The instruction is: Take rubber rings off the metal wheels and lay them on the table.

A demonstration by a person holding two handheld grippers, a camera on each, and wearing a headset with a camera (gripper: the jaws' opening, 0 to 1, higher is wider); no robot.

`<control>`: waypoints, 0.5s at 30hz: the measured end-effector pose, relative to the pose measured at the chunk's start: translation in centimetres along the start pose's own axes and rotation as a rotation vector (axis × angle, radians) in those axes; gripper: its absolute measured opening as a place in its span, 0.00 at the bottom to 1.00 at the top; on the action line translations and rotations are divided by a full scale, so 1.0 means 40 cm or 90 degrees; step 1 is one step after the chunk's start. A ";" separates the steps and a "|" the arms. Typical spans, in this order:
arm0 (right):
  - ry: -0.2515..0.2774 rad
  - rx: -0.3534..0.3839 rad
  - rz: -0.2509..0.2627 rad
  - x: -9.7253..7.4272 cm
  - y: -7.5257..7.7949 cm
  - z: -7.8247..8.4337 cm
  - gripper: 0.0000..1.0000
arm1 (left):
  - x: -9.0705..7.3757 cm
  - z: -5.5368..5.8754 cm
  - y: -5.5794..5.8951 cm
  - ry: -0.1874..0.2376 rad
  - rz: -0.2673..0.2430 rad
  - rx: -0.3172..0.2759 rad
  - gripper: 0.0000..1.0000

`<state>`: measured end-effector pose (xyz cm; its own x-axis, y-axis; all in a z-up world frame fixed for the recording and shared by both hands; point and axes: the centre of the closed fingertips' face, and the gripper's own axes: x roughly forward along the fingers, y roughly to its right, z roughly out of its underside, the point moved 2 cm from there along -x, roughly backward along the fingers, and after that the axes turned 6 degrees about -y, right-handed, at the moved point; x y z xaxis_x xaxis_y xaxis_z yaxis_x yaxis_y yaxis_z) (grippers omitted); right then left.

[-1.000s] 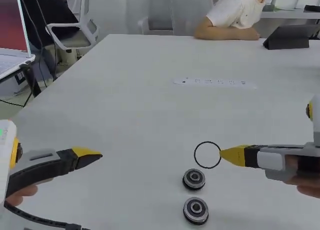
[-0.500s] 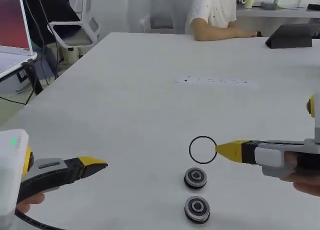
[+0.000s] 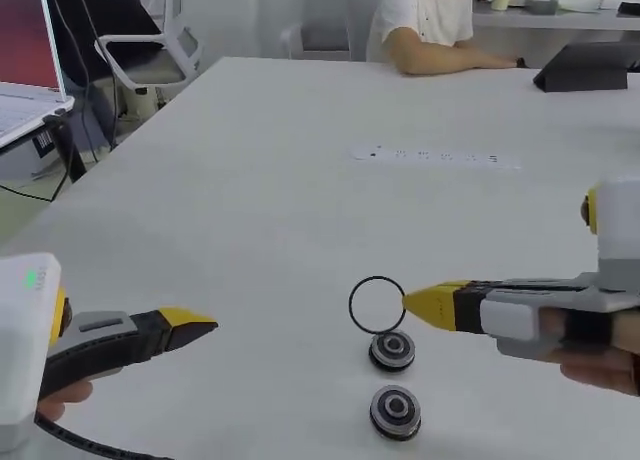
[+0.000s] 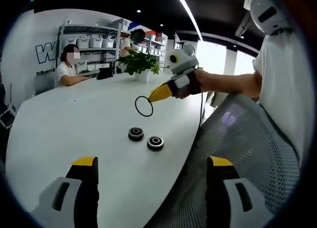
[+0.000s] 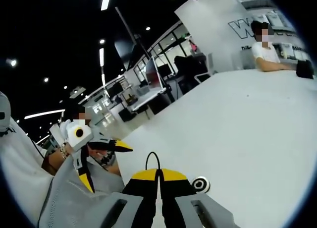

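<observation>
Carrying ring [image 3: 350, 305] toward 9 o'clock since 1 second ago, right gripper [image 3: 408, 302] clamped on it; 2 wheels [image 3: 391, 349] at 6 o'clock; left gripper [image 4: 151, 161] gaping. Ready for laying down.

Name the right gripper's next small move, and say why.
Probably lower the right gripper and open it over bare white table: its shut jaws pinch the thin black rubber ring upright in the air, beside the two round metal wheels, not yet laid down.

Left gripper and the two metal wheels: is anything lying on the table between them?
Nothing. In the head view, the stretch of table between the left gripper and the metal wheels is bare white surface.
</observation>
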<state>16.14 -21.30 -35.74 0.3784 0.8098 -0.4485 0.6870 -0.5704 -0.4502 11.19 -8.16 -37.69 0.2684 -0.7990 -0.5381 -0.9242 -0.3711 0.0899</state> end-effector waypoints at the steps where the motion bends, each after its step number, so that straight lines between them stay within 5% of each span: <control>1: -0.004 -0.002 -0.001 0.004 -0.002 0.002 0.00 | 0.000 0.000 0.000 0.000 0.000 -0.001 0.89; 15: -0.063 -0.031 -0.023 0.081 -0.045 0.046 0.00 | -0.004 0.004 -0.012 0.009 -0.006 -0.005 0.87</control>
<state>15.00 -17.89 -37.81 0.2917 0.8103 -0.5082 0.7292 -0.5322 -0.4301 11.55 -7.76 -37.79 0.2810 -0.8017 -0.5275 -0.9196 -0.3822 0.0910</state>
